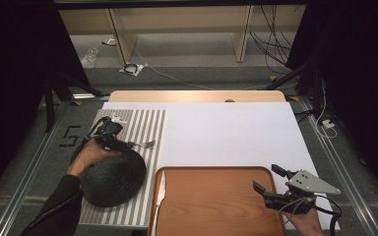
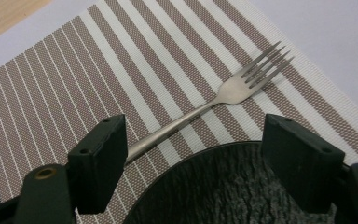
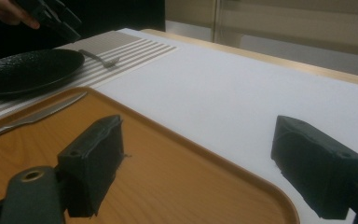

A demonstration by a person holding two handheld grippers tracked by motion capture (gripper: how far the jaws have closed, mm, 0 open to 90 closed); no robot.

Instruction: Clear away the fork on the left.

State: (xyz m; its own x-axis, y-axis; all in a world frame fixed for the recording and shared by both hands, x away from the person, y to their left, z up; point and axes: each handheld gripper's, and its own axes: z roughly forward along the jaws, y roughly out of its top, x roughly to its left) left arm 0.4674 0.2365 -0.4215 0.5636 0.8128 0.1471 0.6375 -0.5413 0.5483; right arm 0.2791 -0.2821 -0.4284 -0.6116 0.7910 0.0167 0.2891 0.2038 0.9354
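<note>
A silver fork [image 1: 146,144] lies on the striped placemat [image 1: 150,123], tines toward the white cover. Just in front of it sits a black textured plate [image 1: 113,178]. My left gripper [image 1: 120,136] hovers over the plate's far rim, open, at the fork's handle end. In the left gripper view the fork [image 2: 205,106] lies across the gap between the jaws, and the plate [image 2: 214,191] is below. My right gripper [image 1: 267,177] stands open over the right end of the wooden tray [image 1: 216,206]. A table knife [image 1: 160,189] rests along the tray's left rim.
A white cover [image 1: 226,130] spans the table beyond the tray. In the right gripper view the tray [image 3: 168,182], knife [image 3: 32,116], plate [image 3: 28,70] and fork [image 3: 103,59] stretch away to the left. Cables and shelf legs stand on the floor behind.
</note>
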